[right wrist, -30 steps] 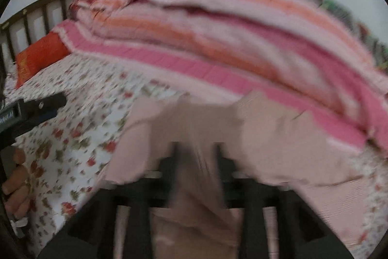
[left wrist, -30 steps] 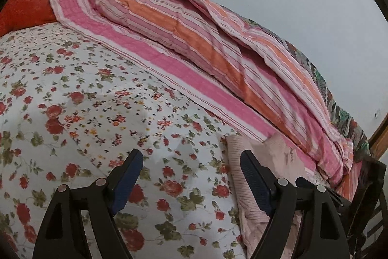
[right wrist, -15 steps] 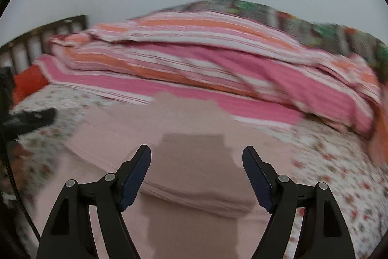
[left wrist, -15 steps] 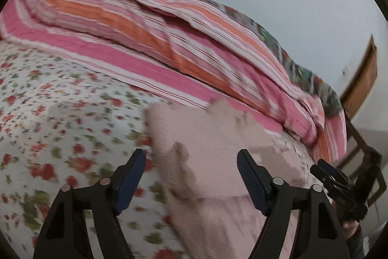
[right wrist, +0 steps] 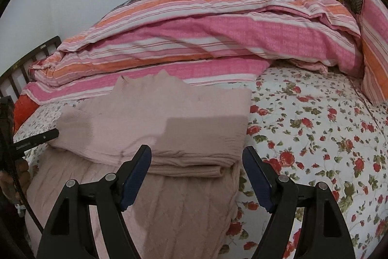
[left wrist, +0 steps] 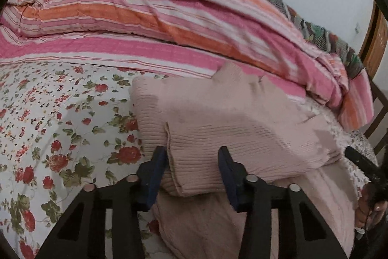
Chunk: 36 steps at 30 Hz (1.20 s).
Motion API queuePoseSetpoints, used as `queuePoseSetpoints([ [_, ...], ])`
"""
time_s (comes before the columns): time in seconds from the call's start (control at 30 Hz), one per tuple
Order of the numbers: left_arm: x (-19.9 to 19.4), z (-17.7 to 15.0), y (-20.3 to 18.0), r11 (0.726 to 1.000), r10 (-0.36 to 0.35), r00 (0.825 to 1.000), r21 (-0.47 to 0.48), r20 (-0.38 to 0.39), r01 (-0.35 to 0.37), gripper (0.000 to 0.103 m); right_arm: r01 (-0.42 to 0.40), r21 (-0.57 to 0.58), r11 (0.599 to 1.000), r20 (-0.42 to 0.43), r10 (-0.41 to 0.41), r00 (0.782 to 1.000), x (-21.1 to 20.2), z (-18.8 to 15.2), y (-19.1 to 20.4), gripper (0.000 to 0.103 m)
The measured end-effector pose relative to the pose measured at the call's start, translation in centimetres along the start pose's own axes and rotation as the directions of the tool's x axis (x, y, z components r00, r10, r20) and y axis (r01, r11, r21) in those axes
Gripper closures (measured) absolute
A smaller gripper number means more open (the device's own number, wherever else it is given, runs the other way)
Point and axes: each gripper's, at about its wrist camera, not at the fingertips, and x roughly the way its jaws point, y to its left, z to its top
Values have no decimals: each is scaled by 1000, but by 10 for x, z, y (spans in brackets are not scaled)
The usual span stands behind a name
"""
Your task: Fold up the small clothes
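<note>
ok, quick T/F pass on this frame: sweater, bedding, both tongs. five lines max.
1. The pink knit sweater lies on the floral bedsheet, its top part folded over the lower part. True.
2. The left tongs have the sweater's folded edge between their pads. True; the jaws are closing on it.
3. The right tongs are clamped on the sweater. False; they stand open over its near edge, pads clear of the cloth.
4. The striped quilt lies spread flat under the sweater. False; it is bunched up behind it.
5. The sweater is blue. False; pale pink.
</note>
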Motion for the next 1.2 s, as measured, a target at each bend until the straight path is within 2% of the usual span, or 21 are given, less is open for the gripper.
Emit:
queuePoseSetpoints([
  [0.1, 1, 3, -2, 1000, 29, 1000, 11, 5, -29, 78, 18, -12, 1000, 3, -18, 1000, -1, -3, -1, 26],
  [0.17, -2, 5, -2, 999, 34, 999, 10, 25, -34, 95, 19, -3, 1000, -4, -19, 1000, 0, -5, -6, 26],
  [0.2, -2, 7, -3, 1000, 28, 999, 12, 32, -28, 97, 16, 4, 1000, -5, -16, 1000, 1, -5, -8, 26],
  [0.33, -8, 11, -5, 999, 36, 996, 18, 80, -38, 98, -5, 47, 999, 13, 4, 1000, -3, -3, -17, 26],
  [0.5, -19, 26, -1, 999, 18, 984, -44, 175, -10, 98, 16, 50, 999, 41, -18, 999, -6, 5, -18, 26],
  [0.67, -20, 29, -5, 998, 51, 977, -40, 207, -43, 98, 49, 40, 998, 76, -52, 996, -6, 12, -17, 26],
  [0.77, -14, 25, -2, 997, 77, 979, -41, 187, -71, 98, 61, 53, 997, 55, -64, 996, 2, 12, -21, 26],
  [0.9, 12, 19, 2, 992, 125, 991, -37, 57, -123, 97, 109, 52, 993, -17, -108, 994, 20, 8, -23, 26],
  [1.0, 11, 17, 3, 992, 122, 991, -40, 57, -120, 96, 139, 42, 989, -114, -134, 984, 39, 5, -23, 26],
  [1.2, 11, 13, 0, 992, 125, 991, -27, 50, -123, 90, 132, 62, 989, -145, -122, 982, 41, 5, -28, 25],
])
